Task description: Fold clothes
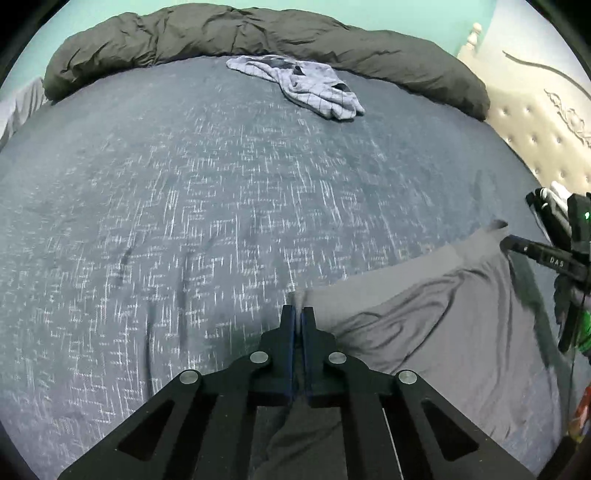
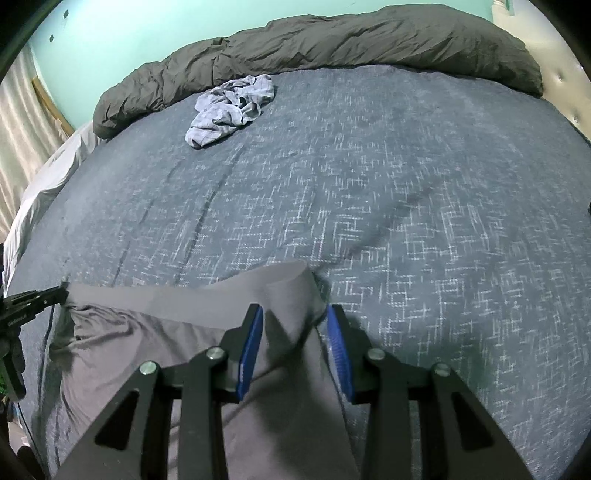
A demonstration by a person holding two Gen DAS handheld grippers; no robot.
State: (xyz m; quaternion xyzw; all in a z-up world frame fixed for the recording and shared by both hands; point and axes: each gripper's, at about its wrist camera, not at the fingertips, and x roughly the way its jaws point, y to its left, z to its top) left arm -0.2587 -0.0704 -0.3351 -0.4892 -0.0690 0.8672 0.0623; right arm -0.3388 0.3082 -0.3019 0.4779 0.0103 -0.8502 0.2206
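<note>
A wide bed (image 1: 221, 203) fills both views, its blue-grey cover woven with short white dashes and faint creases. Along the bed's far edge lies a long, puffy, wrinkled dark grey duvet (image 1: 258, 33), and just in front of it a crumpled pale blue checked garment (image 1: 314, 86). At the bed's near edge a smooth grey cloth (image 2: 207, 306) lies spread in soft folds. The left gripper (image 1: 297, 314) is clenched, its tips at the cloth's corner; whether it pinches fabric cannot be told. The right gripper (image 2: 295, 325) stands parted, blue pads either side of a raised fold, not pressing it.
</note>
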